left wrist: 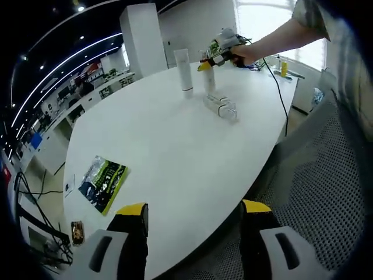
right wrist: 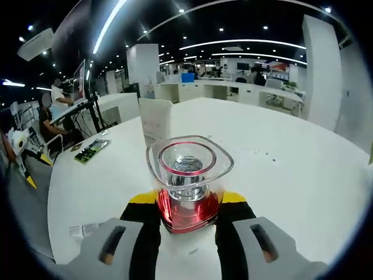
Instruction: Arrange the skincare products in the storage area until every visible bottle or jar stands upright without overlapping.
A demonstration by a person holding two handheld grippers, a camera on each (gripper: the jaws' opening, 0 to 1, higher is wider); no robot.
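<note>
Right tool (right wrist: 186, 211) grasps a clear, red-based glass bottle (right wrist: 187, 184) upright on the white oval tabletop (right wrist: 280, 157), near a white tube (right wrist: 155, 121). Left tool (left wrist: 192, 224) released, at the tabletop edge.

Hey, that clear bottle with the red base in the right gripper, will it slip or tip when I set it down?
The clear bottle looks glossy and hard, so probably slippery in the right gripper. Its top flares wider than the red base, so likely tippy. Seems rigid, maybe breakable.
</note>
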